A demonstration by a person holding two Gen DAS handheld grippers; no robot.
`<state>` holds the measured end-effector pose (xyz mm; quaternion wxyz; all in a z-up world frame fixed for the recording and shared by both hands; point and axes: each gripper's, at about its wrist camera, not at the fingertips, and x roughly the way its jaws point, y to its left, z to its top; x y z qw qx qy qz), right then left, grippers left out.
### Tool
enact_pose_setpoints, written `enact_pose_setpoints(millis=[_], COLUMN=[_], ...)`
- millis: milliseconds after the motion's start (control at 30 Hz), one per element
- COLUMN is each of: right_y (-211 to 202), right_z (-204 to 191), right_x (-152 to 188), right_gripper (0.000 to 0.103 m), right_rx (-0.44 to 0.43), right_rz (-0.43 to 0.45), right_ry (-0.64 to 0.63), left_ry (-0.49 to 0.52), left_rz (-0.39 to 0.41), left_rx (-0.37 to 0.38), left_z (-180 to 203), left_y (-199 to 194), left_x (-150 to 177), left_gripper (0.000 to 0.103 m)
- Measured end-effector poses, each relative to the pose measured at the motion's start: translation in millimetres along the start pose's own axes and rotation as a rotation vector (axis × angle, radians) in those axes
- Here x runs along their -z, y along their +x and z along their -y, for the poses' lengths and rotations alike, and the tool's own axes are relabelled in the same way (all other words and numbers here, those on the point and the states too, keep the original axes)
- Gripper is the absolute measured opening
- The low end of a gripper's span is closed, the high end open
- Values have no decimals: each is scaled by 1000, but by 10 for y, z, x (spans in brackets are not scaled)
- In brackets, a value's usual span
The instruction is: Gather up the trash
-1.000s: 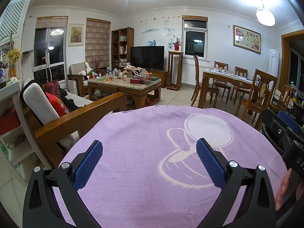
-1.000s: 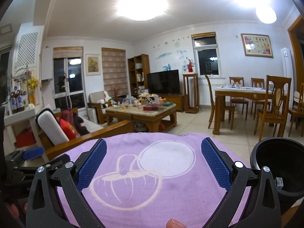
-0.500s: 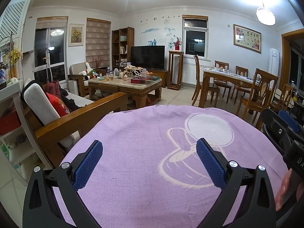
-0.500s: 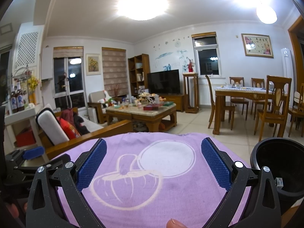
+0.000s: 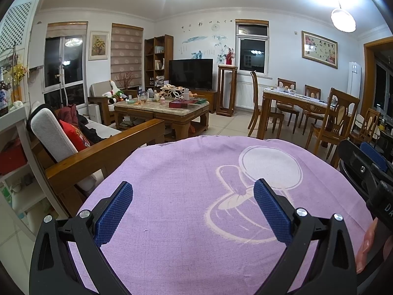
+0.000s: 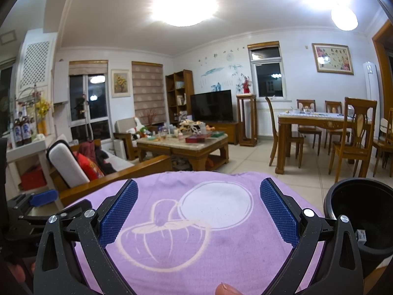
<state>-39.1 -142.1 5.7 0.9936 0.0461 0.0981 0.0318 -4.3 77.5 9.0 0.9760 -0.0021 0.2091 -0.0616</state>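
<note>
1. The left gripper hovers over a purple cloth, its blue pads spread wide with nothing between them.
2. The cloth covers a surface and bears a pale cartoon print.
3. The right gripper hangs above the same cloth, its jaws also spread apart and empty.
4. A black trash bin stands just beside the cloth's right edge; a small white scrap lies inside it. No other trash is discernible on the cloth.
</note>
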Motion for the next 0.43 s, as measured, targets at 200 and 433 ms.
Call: enact_pose_setpoints(millis=[200, 433], right_y=[8, 7], right_z=[7, 12], right_x=[15, 14], right_gripper=[98, 98], right_rx=[0, 0], right_rz=[-1, -3], right_ry=[0, 1], left_ry=[0, -5], left_rz=[-5, -46], left_rx=[-3, 20], left_z=[-37, -78], left_y=[20, 85], left_x=[26, 4], left_gripper=[98, 98])
